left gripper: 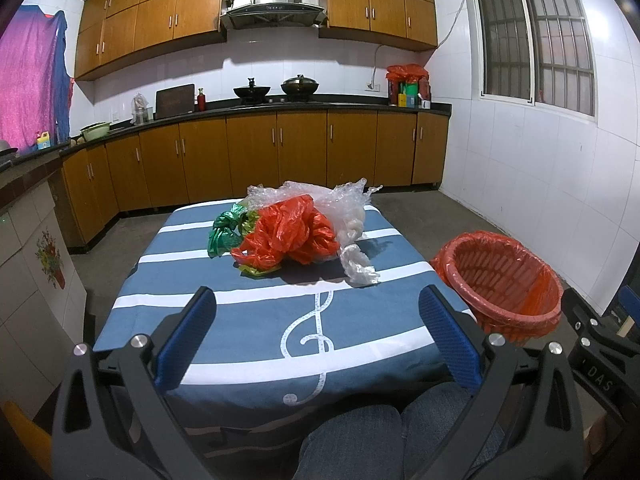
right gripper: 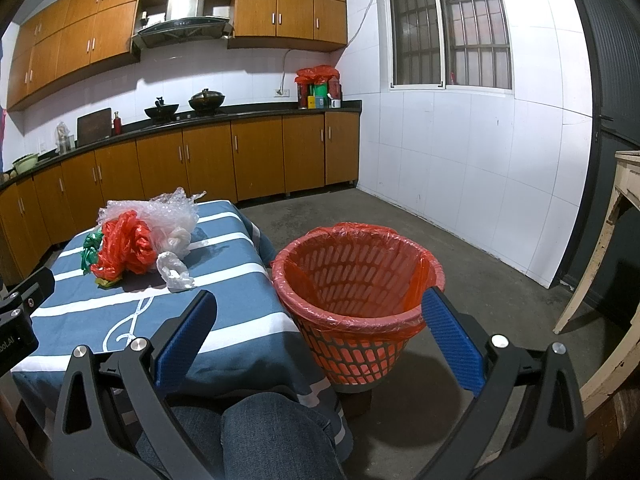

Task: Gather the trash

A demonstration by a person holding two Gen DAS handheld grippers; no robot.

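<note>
Your left tongs stand wide apart with nothing between the blue pads, hovering over the near end of the surface, which is covered in a blue cloth with white stripes and a white treble clef. Your right tongs are just as wide and just as bare, held off the near right corner of that surface, with the basket showing between their pads.

Take the orange-red bag as your landmark; it sits crumpled toward the far end of the surface. Touching it on its left side is a green bag, knotted and bunched. A scrap of yellow-green plastic pokes out from under the orange-red bag's near edge. Behind and to the right of it rises a heap of clear bubble wrap, pressed against it. Just near and right of it lies a small twisted clear bag, touching the heap.

The red basket, lined with a thin red bag folded over its rim, stands well to the right of the orange-red bag, off the surface and lower than it, close beside the surface's right edge. From the right wrist view the liner looks bare inside.

Your denim-covered knees show at the near edge, below both tongs.
</note>
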